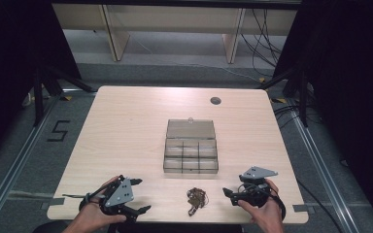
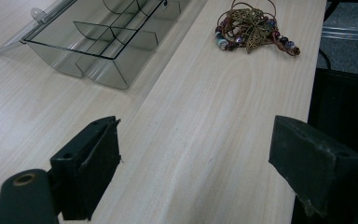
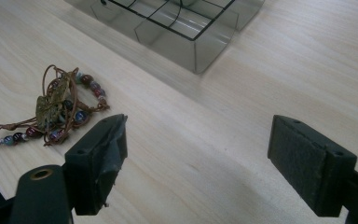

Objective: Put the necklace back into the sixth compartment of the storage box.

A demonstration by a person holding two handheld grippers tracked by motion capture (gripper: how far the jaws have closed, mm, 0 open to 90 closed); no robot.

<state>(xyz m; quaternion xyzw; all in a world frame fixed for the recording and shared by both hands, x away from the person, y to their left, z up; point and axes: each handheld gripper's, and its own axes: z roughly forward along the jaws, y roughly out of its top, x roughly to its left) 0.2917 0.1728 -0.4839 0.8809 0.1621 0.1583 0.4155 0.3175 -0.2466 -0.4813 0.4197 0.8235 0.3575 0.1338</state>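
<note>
Here, a pale wooden bench (image 1: 126, 126) with rounded corners, bare across its far half and down both flanks. At the middle, a clear compartment box (image 1: 191, 153), lid thrown back toward the far side, dividers visible in the left gripper view (image 2: 102, 42) and the right gripper view (image 3: 186, 23). Between box and near edge, close to that edge, a tangled beaded cord bracelet with a bronze leaf charm (image 1: 196, 199), lying flat and touching neither claw; seen at upper right in the left gripper view (image 2: 254, 28) and at left in the right gripper view (image 3: 51, 109). Open wood on either side of the bracelet, with a free strip between it and the box. Left claw (image 1: 138, 195) near the front left corner, jaws wide apart, nothing between them, bare bench showing through the gap (image 2: 196, 168). Right claw (image 1: 227, 194) at the front right, jaws likewise spread wide and empty (image 3: 196, 168), the bracelet just beyond its one jaw but not touching. Left hand (image 1: 94, 213) and right hand (image 1: 264, 208) coming in from the near edge, each wrapped round its gripper, both held low over the bench and angled inward toward the bracelet.
</note>
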